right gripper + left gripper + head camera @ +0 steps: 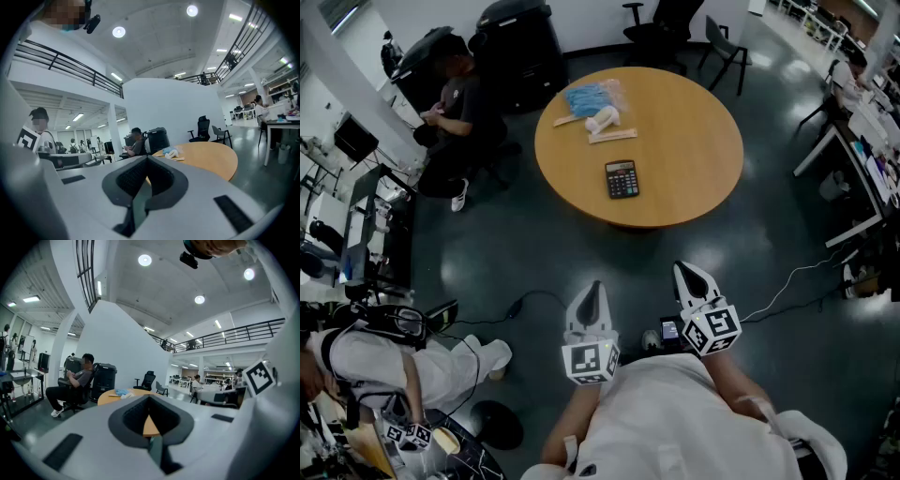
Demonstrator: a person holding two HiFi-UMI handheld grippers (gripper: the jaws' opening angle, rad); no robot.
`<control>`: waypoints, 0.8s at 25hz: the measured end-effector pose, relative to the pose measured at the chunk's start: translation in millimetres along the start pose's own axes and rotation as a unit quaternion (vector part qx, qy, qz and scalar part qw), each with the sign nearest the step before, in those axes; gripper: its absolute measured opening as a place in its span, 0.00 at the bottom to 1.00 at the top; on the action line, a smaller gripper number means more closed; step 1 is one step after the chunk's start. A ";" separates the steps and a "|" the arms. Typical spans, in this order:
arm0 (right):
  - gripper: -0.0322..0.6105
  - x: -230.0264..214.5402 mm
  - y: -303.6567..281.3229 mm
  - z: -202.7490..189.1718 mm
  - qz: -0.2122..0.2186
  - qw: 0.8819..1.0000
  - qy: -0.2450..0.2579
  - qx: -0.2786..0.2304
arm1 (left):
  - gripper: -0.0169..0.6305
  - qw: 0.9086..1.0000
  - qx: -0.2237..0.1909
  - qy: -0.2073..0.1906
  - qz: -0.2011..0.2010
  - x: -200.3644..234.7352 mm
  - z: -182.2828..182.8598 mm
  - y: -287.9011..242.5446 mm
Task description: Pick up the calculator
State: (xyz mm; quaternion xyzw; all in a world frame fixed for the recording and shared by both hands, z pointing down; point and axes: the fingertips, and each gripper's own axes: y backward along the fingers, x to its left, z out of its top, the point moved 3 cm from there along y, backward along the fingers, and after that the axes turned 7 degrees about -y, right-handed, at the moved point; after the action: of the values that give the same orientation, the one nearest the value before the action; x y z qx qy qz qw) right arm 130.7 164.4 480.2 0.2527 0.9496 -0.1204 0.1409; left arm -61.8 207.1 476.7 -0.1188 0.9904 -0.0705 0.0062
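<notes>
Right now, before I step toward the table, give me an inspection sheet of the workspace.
Surface: round wooden table, mostly bare.
Job's things: black calculator lying flat near the table's near edge, untouched.
Clutter: blue plastic bag, white rolled object and pale wooden sticks at the far side, apart from the calculator.
Grippers: left gripper and right gripper both short of the table, jaws together, empty.
Cables: black cable and white cable on the dark floor.
Surroundings: seated person, black bins, office chairs.
</notes>
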 end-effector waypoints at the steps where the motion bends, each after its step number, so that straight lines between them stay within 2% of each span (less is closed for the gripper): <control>1: 0.07 -0.4 1.4 -0.3 -0.001 1.000 -0.001 0.000 | 0.04 1.000 0.000 -0.001 -0.001 -1.2 0.1 1.2; 13: 0.07 -3.3 5.6 -3.0 0.008 1.000 -0.002 0.001 | 0.04 1.000 0.012 -0.004 -0.007 -14.4 -6.5 0.5; 20: 0.08 -30.8 4.0 -1.4 0.018 1.000 0.002 0.009 | 0.04 1.000 0.021 0.010 0.013 -21.0 -16.0 -8.0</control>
State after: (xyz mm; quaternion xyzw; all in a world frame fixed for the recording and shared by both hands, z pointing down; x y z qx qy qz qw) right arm 158.1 154.5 491.0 0.2708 0.9441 -0.1263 0.1392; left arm -40.0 206.6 493.7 -0.1047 0.9902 -0.0926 0.0002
